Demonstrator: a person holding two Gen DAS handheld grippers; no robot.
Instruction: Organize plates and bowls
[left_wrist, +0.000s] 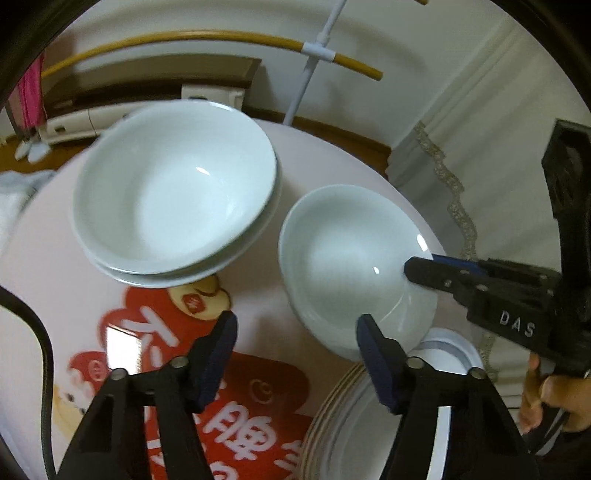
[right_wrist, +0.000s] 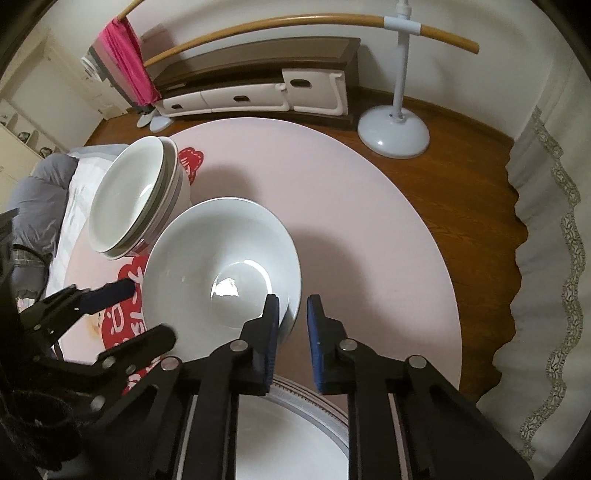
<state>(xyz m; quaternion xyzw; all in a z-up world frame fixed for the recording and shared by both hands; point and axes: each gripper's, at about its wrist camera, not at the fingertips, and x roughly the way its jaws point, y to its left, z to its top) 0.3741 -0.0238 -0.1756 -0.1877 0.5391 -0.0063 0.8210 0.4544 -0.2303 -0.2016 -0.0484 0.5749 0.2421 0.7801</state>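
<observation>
Only the left view showed my right gripper (left_wrist: 424, 263) clamping the bowl (left_wrist: 343, 258) rim; my left gripper (left_wrist: 297, 332) gaped empty beside it.

The left gripper (left_wrist: 297, 332) points steeply down, its fingers apart with nothing between them. The right gripper (right_wrist: 293, 306), held in a hand (left_wrist: 550, 398), also tilts down, its fingers pinching a bowl (right_wrist: 207, 251) rim.

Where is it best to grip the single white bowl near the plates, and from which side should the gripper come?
Grip the bowl by its thin rim, one finger inside and one outside, coming steeply from above. The wall flares wide, so only the rim fits between the fingers. The right gripper already straddles the near rim by the plates; the left gripper stands open at the other side.
</observation>
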